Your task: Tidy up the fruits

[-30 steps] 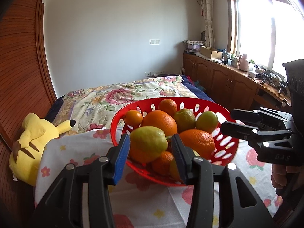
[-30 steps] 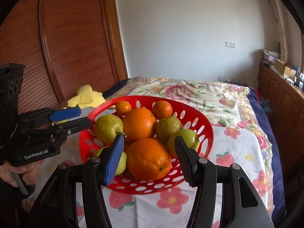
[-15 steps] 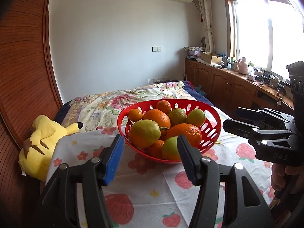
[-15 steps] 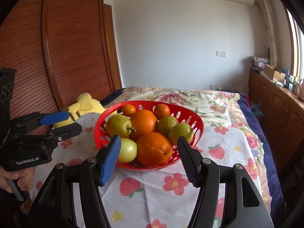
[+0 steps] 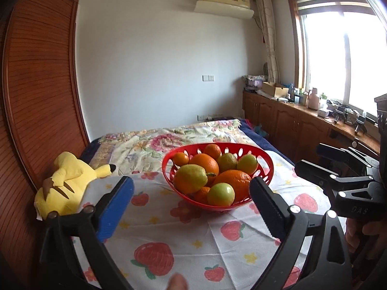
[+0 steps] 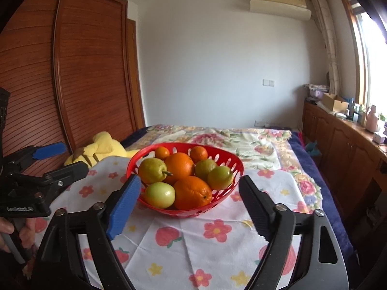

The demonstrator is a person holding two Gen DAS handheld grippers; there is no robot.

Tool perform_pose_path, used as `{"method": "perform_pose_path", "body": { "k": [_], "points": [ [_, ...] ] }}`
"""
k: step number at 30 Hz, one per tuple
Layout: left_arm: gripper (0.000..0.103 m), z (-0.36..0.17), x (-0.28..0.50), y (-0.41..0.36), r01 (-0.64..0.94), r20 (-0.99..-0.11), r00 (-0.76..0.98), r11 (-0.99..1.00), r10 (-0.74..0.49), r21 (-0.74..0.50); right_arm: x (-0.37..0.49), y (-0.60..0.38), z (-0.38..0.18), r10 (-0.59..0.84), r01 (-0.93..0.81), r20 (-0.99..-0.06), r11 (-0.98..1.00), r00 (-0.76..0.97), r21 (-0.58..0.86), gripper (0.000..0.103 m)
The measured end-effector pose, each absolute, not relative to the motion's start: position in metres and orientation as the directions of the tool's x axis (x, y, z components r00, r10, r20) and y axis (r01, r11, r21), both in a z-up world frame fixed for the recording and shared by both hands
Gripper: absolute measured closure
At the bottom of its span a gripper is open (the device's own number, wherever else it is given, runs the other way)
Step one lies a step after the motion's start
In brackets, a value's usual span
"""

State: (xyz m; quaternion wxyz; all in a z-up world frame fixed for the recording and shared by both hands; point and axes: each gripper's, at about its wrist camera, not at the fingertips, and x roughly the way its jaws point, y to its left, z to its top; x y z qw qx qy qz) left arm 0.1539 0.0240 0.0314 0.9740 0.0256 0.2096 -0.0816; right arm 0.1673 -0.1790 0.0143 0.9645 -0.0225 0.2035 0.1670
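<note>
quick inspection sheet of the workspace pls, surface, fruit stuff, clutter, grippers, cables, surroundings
Surface: tablecloth with strawberry and flower print, laid flat.
Job's things: red basket on the cloth, piled with oranges, such as the front orange, a green apple and a pear.
Clutter: yellow plush toy at the cloth's left edge.
Grippers: left gripper open, holding nothing; right gripper open, holding nothing; both short of the basket.
Cables: nothing seen.
Surroundings: bed with floral quilt, wooden wardrobe, air conditioner, window, cluttered counter.
</note>
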Motion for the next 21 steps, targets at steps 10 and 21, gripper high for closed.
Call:
{"method": "perform_pose_path", "body": {
  "k": [10, 21],
  "points": [
    [0.006, 0.039, 0.138, 0.028, 0.135, -0.416, 0.901, 0.991, -0.12, 0.006, 0.147, -0.182, 0.029, 0.295, -0.306, -0.368, 0.952, 0.882, 0.029, 0.012],
    [0.006, 0.047, 0.092, 0.019, 0.129, -0.407, 0.907, 0.991, -0.107, 0.027, 0.105, -0.188, 0.047, 0.265, -0.272, -0.334, 0.962, 0.905, 0.027, 0.012]
  ]
}}
